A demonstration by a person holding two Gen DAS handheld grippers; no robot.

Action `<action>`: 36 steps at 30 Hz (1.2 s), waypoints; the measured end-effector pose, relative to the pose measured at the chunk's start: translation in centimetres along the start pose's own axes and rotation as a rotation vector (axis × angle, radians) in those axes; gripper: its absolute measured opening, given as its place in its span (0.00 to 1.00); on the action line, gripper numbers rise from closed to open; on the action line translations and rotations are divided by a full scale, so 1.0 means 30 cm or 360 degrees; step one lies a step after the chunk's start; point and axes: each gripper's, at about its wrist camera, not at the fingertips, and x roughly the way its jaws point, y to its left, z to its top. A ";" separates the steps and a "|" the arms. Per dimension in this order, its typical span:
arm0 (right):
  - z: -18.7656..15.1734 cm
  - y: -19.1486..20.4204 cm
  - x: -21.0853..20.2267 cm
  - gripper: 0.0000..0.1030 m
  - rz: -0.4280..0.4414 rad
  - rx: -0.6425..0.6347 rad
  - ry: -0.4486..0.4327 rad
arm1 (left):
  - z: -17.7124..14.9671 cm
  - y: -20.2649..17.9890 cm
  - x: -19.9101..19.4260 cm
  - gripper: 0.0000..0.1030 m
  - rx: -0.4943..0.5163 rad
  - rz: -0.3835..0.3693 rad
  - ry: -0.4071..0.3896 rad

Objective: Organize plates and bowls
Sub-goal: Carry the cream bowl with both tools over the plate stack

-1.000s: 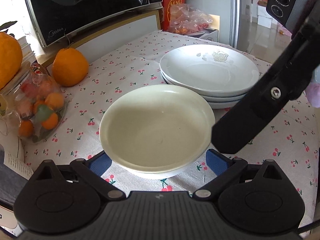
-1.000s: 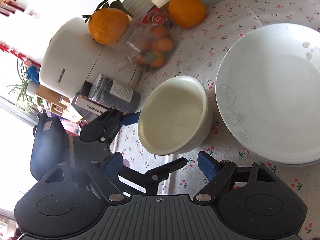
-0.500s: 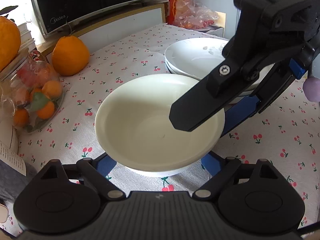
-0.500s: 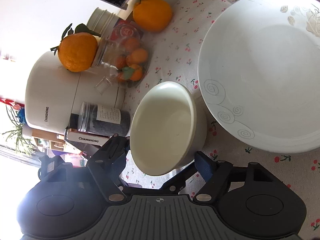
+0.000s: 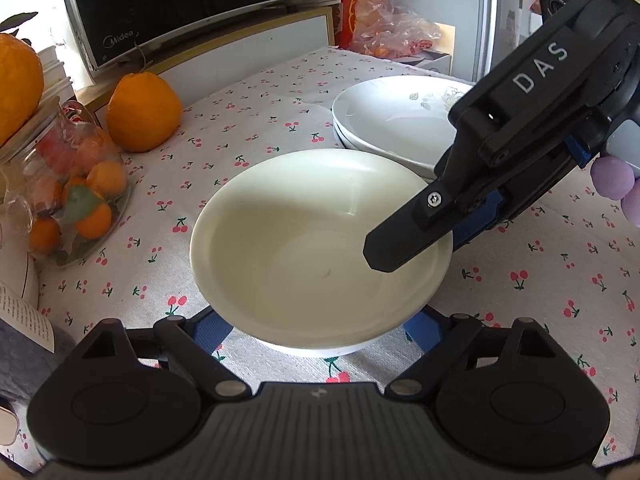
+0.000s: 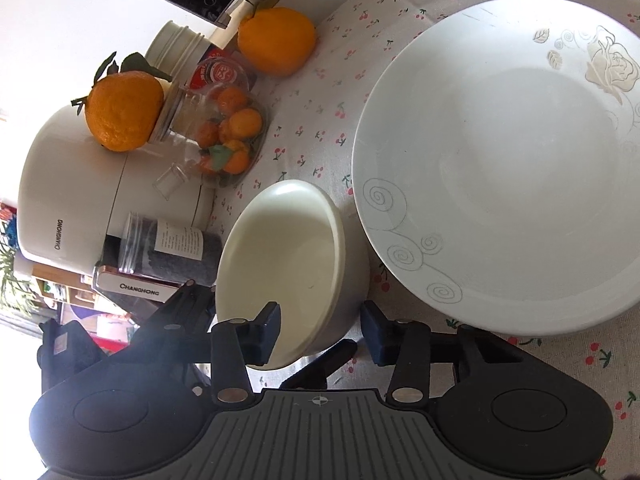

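Now I'm closing my right gripper (image 6: pixel 320 330) over the bowl (image 5: pixel 320 248) rim, one finger inside, one outside, not pinched yet; left gripper (image 5: pixel 320 330) released, straddling its near edge. Bowl sits on the worktop (image 5: pixel 540 280) just beside the plates (image 6: pixel 508 168). Next: finish grip, lift onto plates

1. My left gripper (image 5: pixel 322 326): matte black, ribbed grey-black housing with a small cross mark, two round side discs, silver pivot screws, blue finger pads (image 5: pixel 422 328).
2. My right gripper (image 5: pixel 436 236), seen from the left: black linkage, white "DAS" lettering, one silver screw, blue pad.
3. Beside it, purple-gloved fingertips (image 5: pixel 614 178).
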 end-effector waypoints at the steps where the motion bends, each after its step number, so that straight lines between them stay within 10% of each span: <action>1: 0.000 0.000 0.001 0.36 -0.0007 -0.0013 0.0002 | 0.000 0.003 0.000 0.87 -0.0003 0.0001 0.0002; 36: 0.075 0.024 -0.196 0.31 0.0028 -0.0278 -0.0026 | 0.141 -0.079 -0.084 0.86 0.0029 0.0016 -0.0143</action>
